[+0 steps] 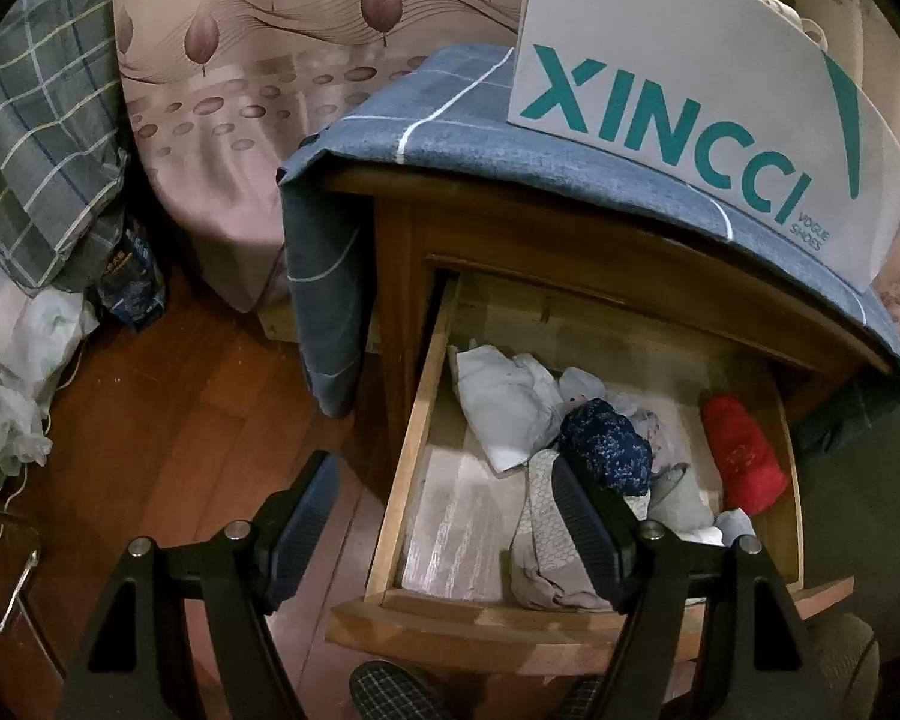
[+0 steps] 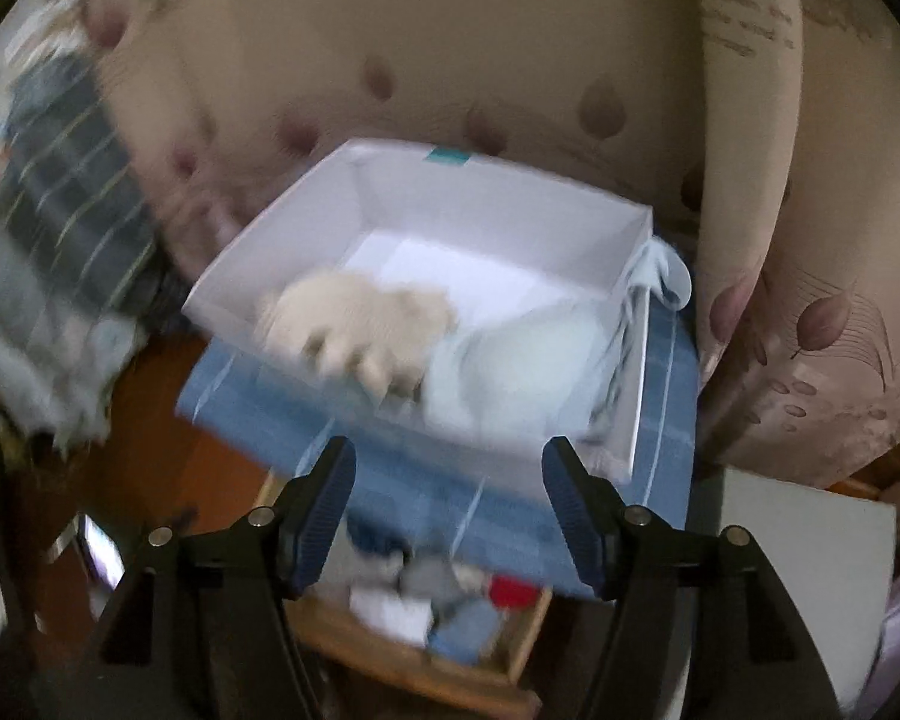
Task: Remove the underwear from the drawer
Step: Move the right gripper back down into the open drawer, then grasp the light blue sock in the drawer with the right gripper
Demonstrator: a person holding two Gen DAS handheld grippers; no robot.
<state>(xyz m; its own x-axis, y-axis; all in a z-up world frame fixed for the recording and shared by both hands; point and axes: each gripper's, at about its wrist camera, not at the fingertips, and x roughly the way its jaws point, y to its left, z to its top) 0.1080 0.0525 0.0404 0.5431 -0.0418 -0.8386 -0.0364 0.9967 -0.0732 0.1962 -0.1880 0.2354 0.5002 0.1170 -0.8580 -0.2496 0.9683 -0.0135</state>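
We count one open wooden drawer (image 1: 414, 450) in one nightstand (image 1: 402, 276), which wears one blue checked cloth (image 1: 468, 120). On top stands one white shoe box (image 2: 450, 204), and in the right wrist view we count two pieces of clothing in it: one cream piece (image 2: 360, 324) and one pale blue piece (image 2: 510, 378). In the drawer we can tell apart about six pieces: one white folded piece (image 1: 504, 402), one navy floral roll (image 1: 606, 444), one red roll (image 1: 741, 456), one grey sock (image 1: 678, 498), one beige patterned piece (image 1: 540, 546), and one small white piece (image 1: 582, 384); the heap may hide more. We count two tools, one per view (image 1: 444, 522) (image 2: 449, 516), each with two fingers.
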